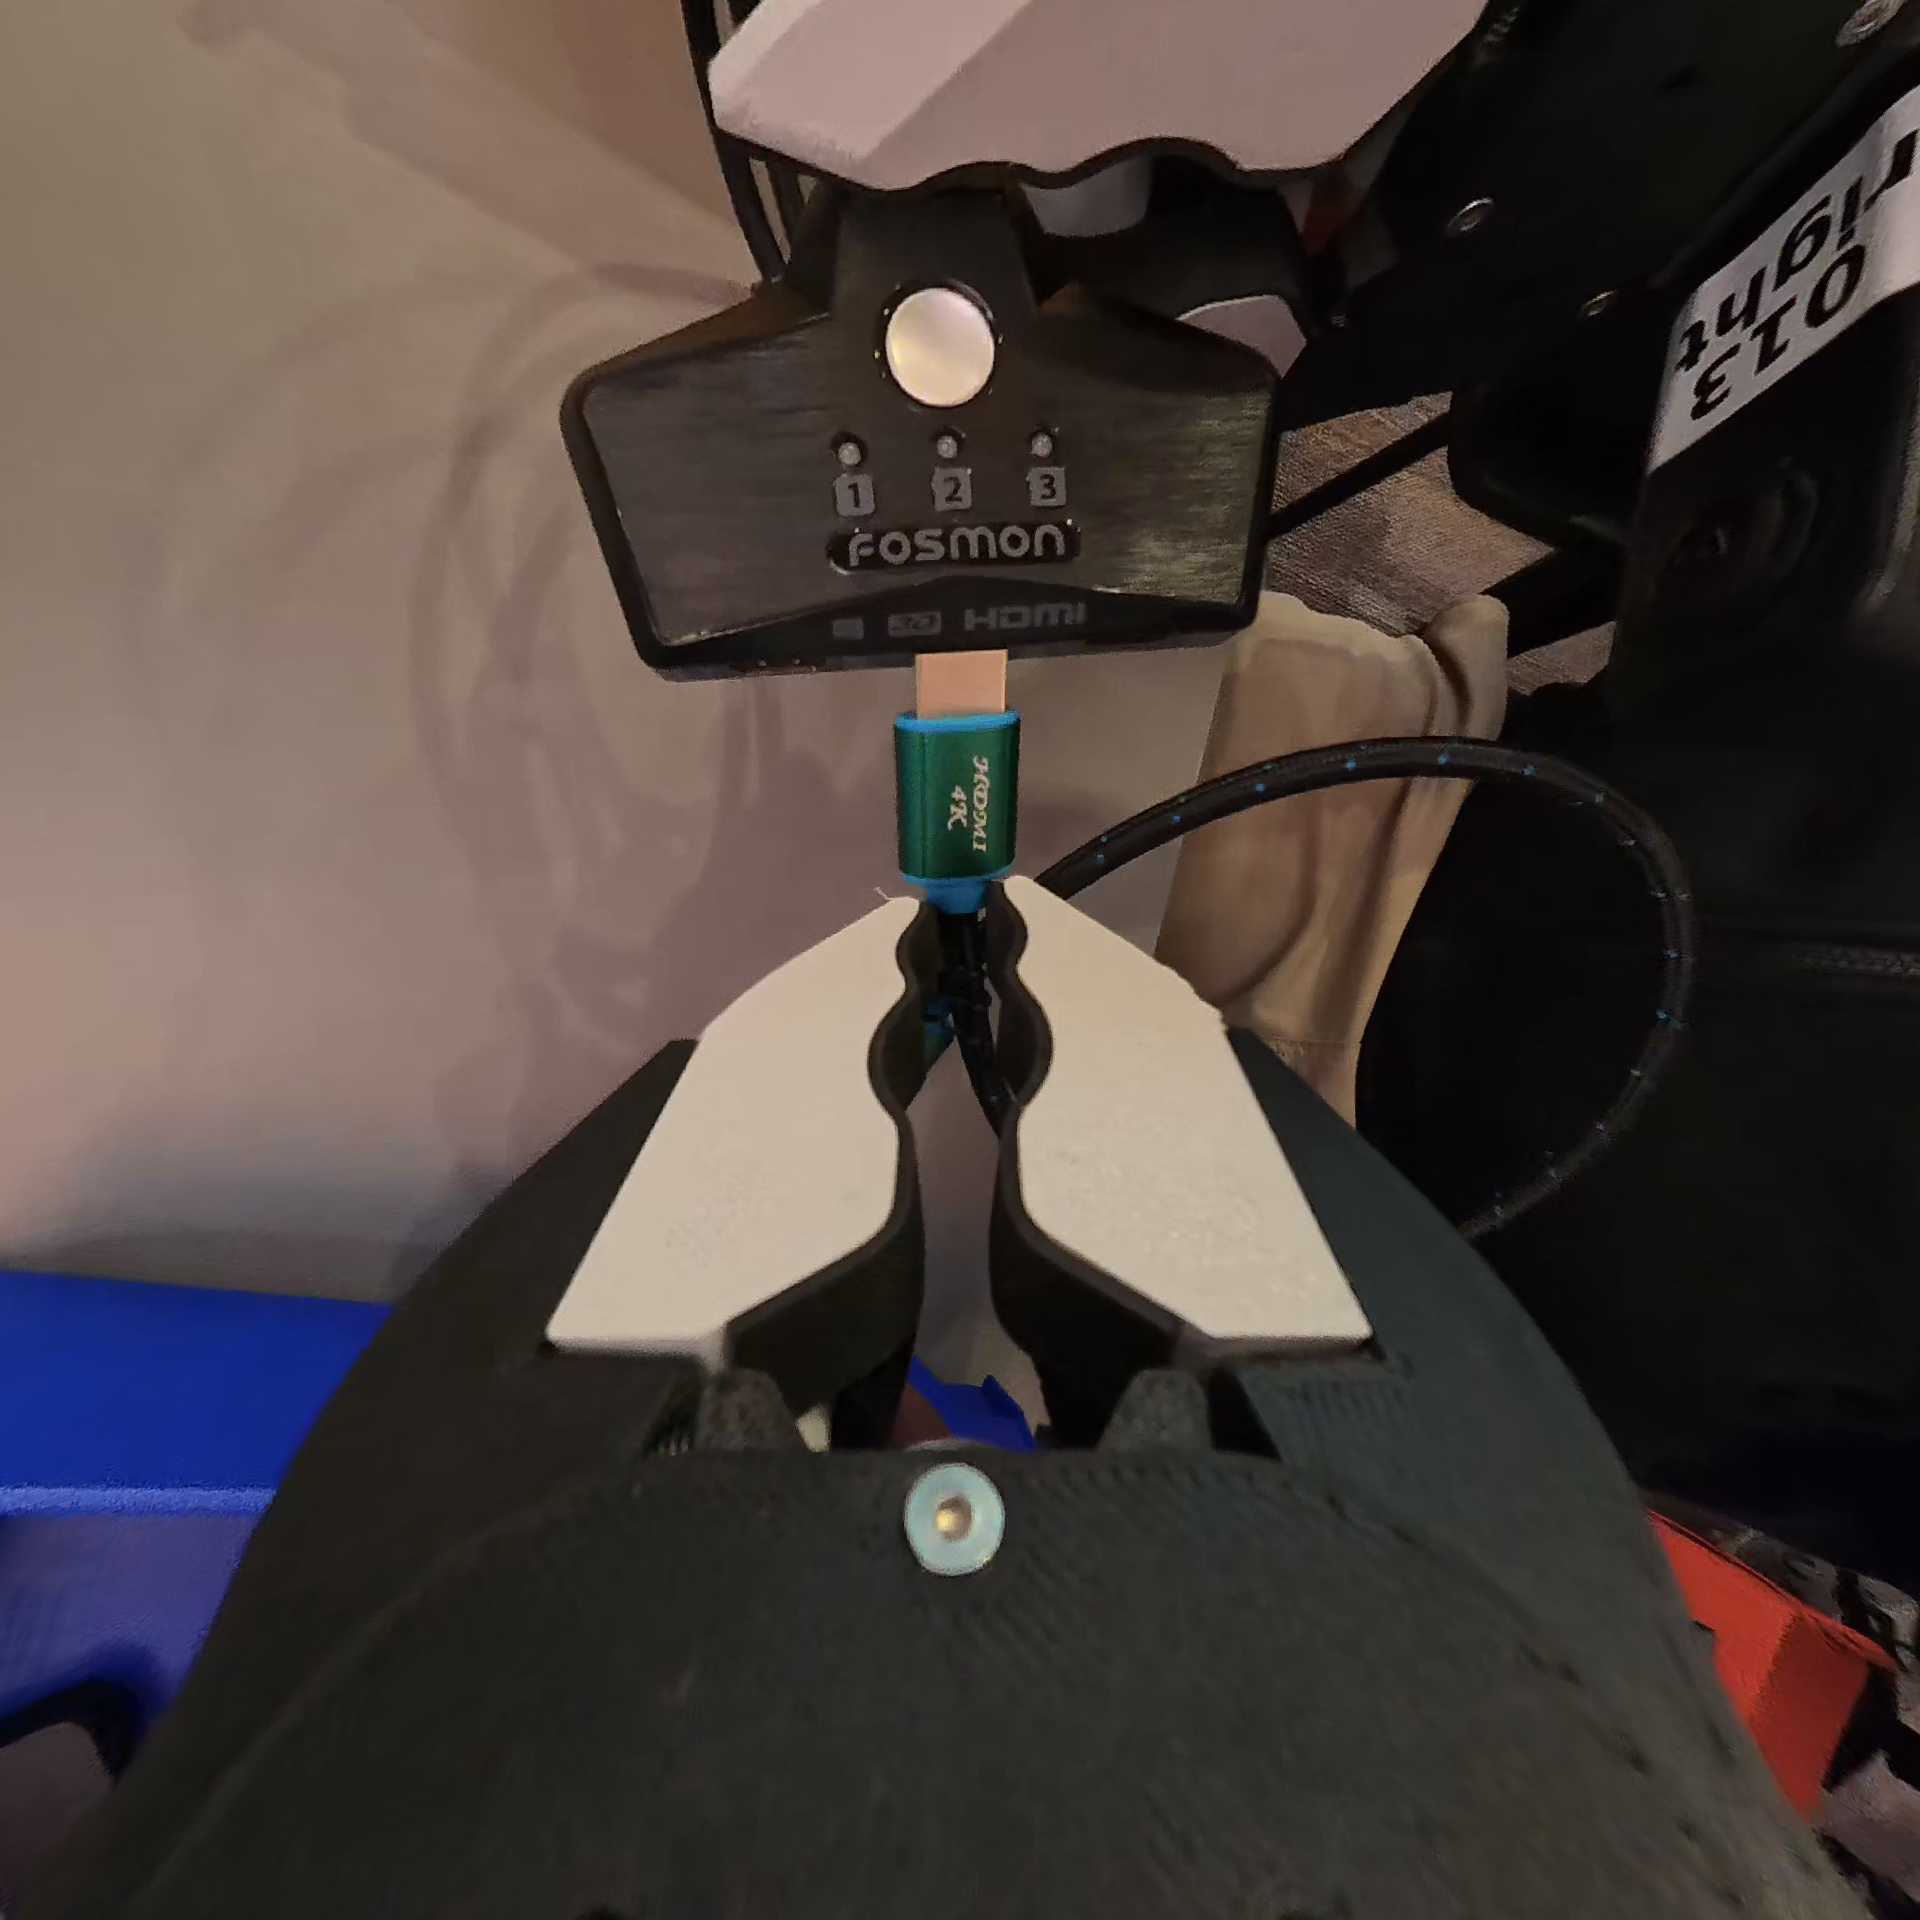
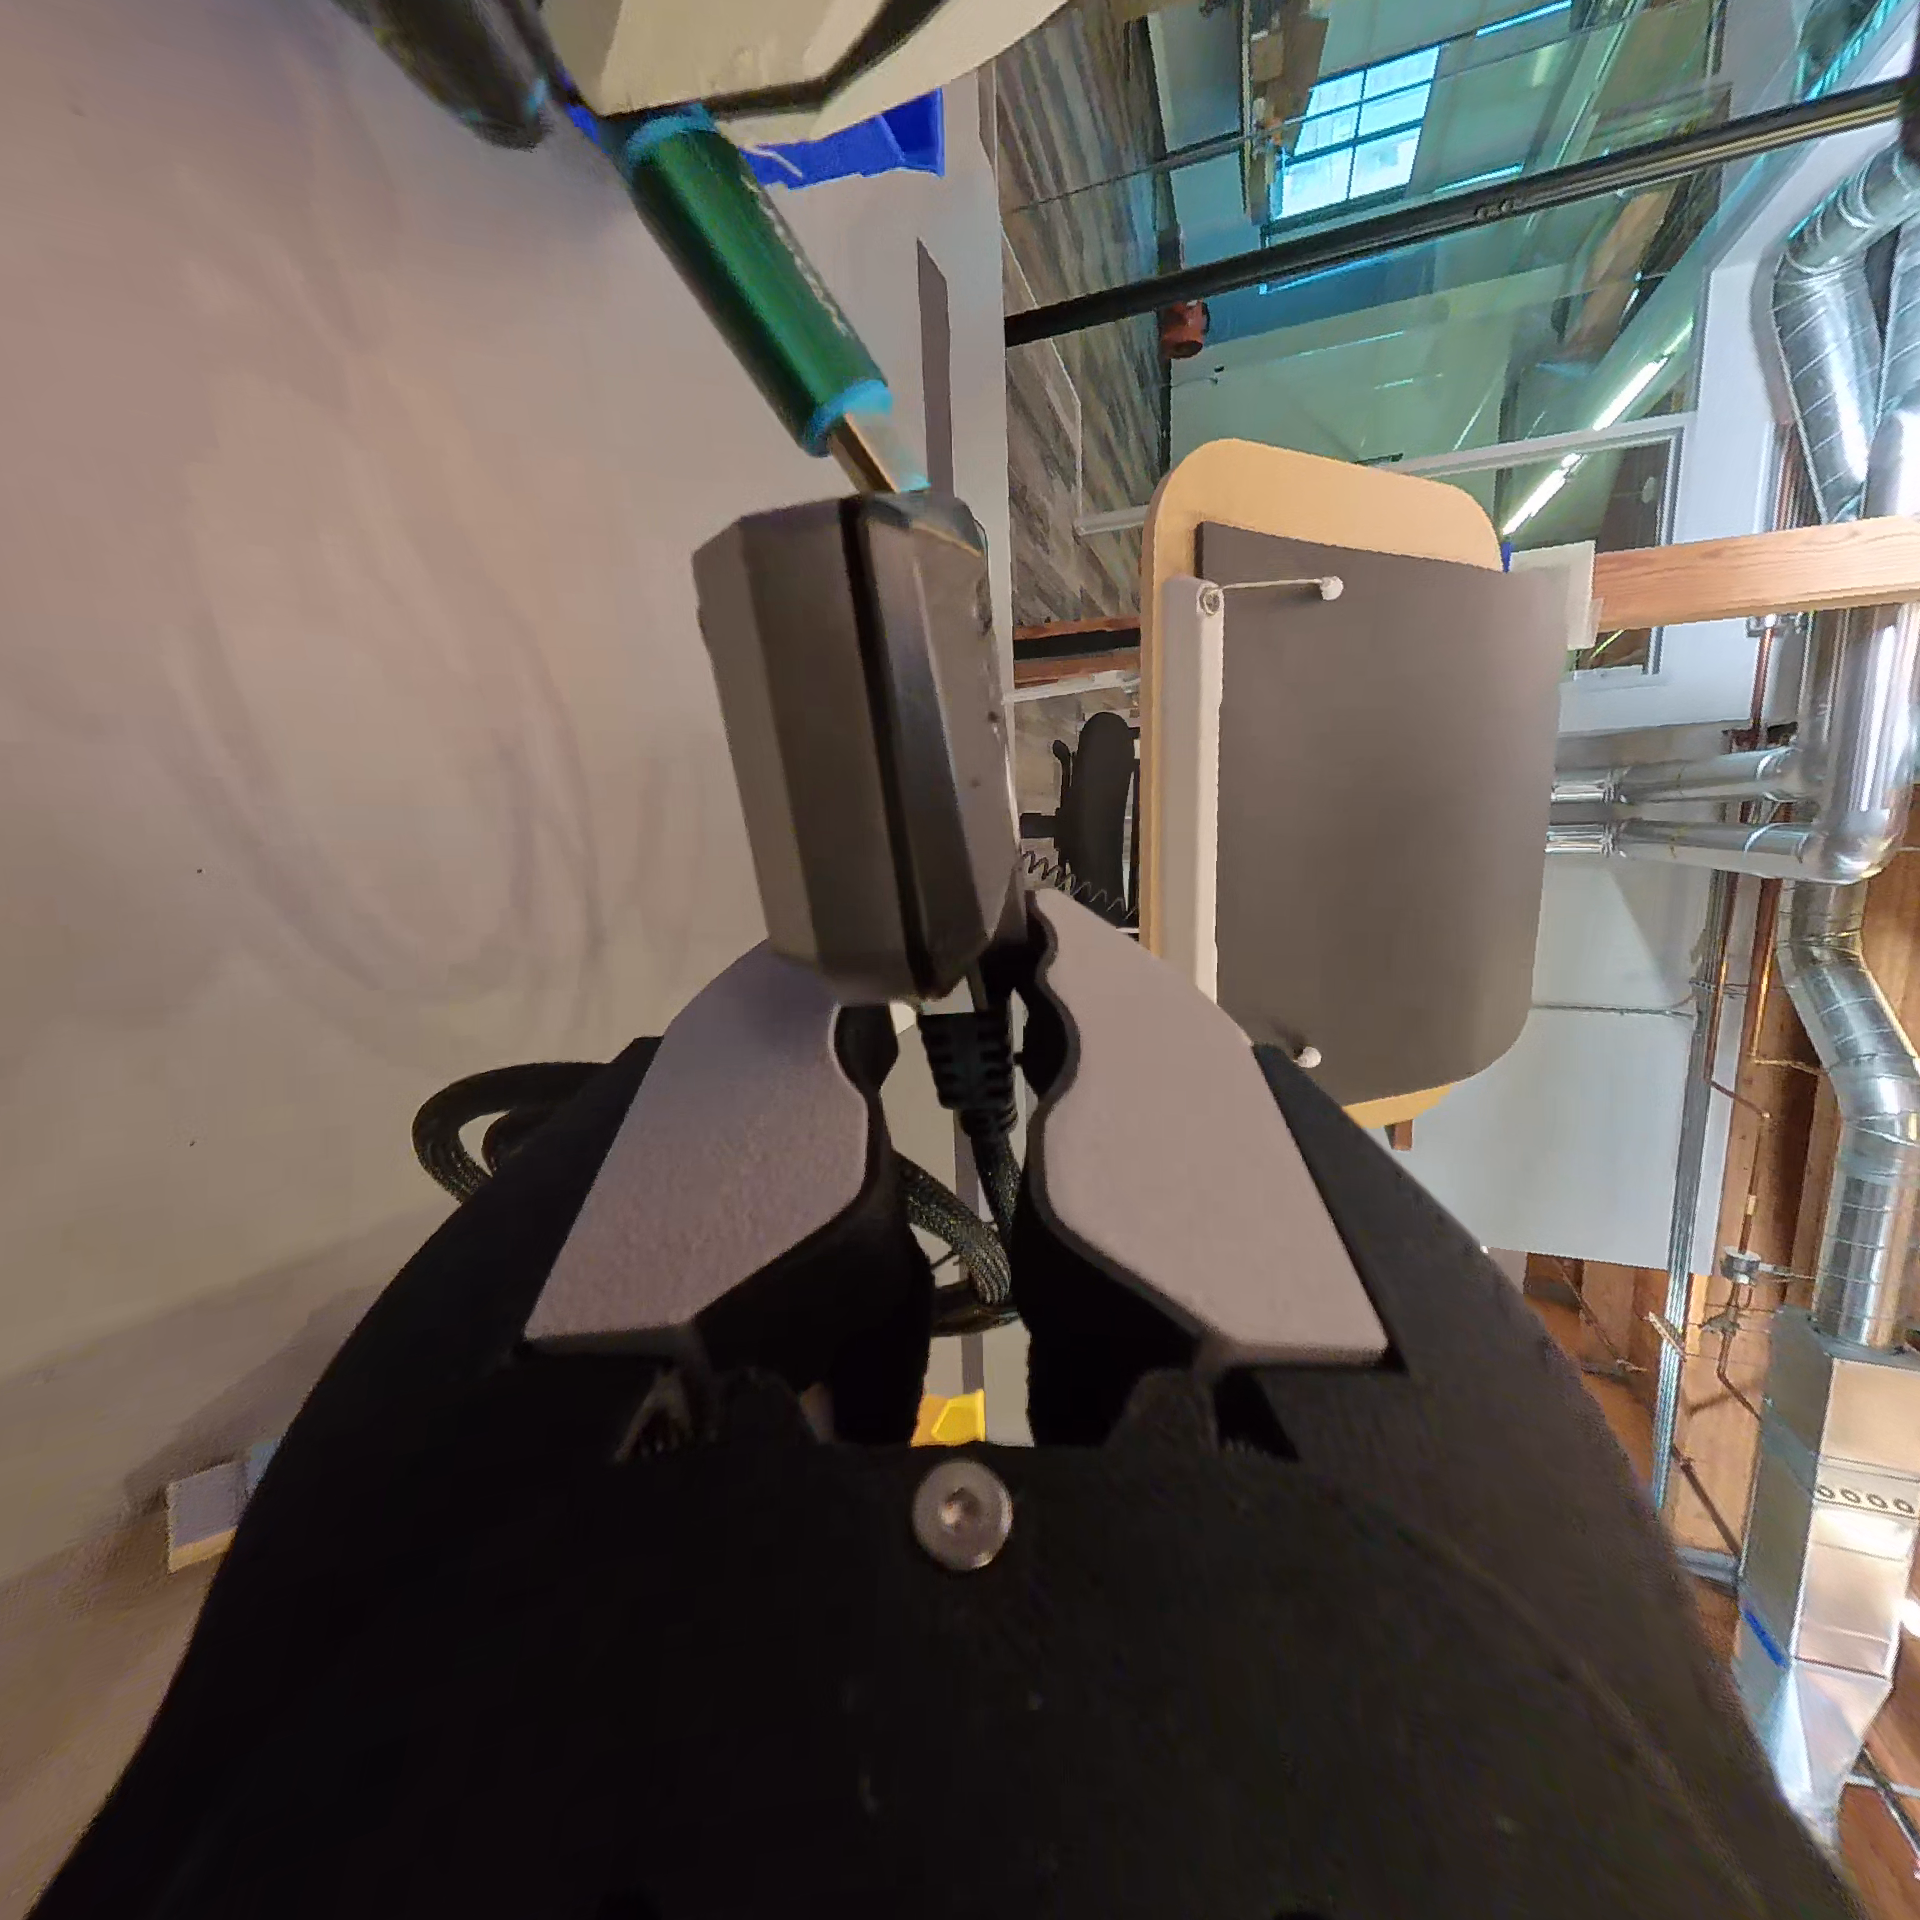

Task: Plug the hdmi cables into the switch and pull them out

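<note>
Left wrist view: the green plug [image 1: 958, 795], cable pinched in left gripper [image 1: 961, 914] jaws, is best pushed straight (metal partly exposed) into the switch [image 1: 920, 499], which is pinched in right gripper [image 2: 961, 966] jaws.

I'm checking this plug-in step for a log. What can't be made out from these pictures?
- Left wrist view: how deep the green plug sits; the switch edge hides its tip.
- Left wrist view: the left claw pads cover where they pinch the cable.
- Right wrist view: the switch's port face is turned away.
</note>
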Motion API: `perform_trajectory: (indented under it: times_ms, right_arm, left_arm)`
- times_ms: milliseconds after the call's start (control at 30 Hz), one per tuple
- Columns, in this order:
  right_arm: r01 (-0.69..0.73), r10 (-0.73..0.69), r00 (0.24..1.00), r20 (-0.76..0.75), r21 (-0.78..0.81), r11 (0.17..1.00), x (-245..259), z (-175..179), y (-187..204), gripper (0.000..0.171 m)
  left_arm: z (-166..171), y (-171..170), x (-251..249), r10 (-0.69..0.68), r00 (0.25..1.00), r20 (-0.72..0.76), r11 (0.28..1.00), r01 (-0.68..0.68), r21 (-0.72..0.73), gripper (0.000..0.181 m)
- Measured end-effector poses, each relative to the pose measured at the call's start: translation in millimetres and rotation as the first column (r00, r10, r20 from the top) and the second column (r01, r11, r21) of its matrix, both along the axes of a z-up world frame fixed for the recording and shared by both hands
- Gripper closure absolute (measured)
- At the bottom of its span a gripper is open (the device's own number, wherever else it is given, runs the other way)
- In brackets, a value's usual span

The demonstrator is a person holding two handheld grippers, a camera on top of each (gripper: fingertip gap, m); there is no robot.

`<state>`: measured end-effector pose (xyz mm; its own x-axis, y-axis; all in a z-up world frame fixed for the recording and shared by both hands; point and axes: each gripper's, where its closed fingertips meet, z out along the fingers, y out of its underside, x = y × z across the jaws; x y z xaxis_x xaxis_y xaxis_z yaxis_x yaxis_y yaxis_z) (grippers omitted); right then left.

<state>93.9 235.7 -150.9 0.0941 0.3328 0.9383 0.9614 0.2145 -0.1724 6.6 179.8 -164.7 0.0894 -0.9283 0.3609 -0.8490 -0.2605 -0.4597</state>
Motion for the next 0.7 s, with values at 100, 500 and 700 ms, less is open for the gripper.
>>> perform_trajectory:
  times_ms: [100, 500, 700]
  right_arm:
    - [-0.011, 0.011, 1.000, 0.011, 0.011, 1.000, -3.0, 0.6, -1.5, 0.152]
    - [-0.050, 0.043, 0.993, 0.107, 0.062, 0.997, -14.5, -3.0, -4.1, 0.152]
    - [-0.068, 0.058, 0.990, 0.131, 0.073, 0.995, -20.5, -4.4, -5.8, 0.152]
  left_arm:
    - [-2.4, -3.5, -1.2, -0.016, 1.000, -0.004, 0.999, 0.015, -0.033, 0.174]
    - [-14.4, -10.2, -13.0, -0.071, 0.991, -0.112, 0.992, 0.058, -0.115, 0.174]
    - [-19.6, -13.0, -18.6, -0.109, 0.977, -0.185, 0.988, 0.086, -0.131, 0.174]
